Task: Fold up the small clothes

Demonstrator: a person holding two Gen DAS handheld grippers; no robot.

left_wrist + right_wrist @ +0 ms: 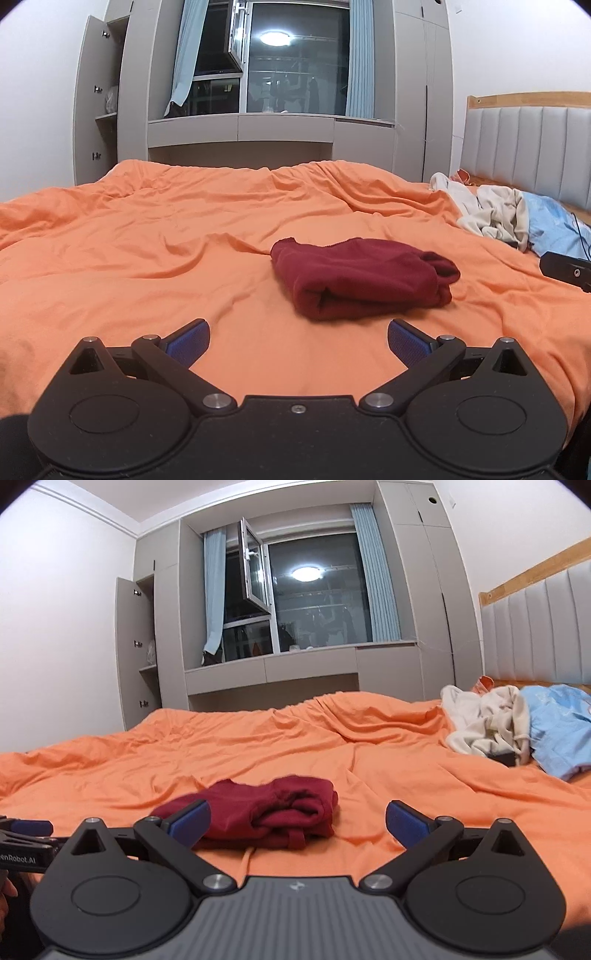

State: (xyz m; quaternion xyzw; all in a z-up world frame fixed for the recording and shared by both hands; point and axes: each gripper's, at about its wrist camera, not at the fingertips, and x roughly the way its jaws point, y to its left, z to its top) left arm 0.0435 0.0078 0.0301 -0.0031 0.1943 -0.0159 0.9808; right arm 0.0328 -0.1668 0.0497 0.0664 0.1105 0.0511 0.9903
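The dark red cloth (364, 278) lies folded in a lump on the orange bed cover (147, 240). The left gripper (298, 334) and right gripper (297, 818) sit near it, jaws wide apart, holding nothing. Best to pinch two corners gently and lift evenly.

Bed covered by a wrinkled orange duvet (155, 236). Grey padded headboard (532, 147) with wooden top rail at right. Grey built-in wardrobe (162, 627), one door open. Window (291, 62) dark, one sash swung open, pale blue curtains (376, 572) either side.
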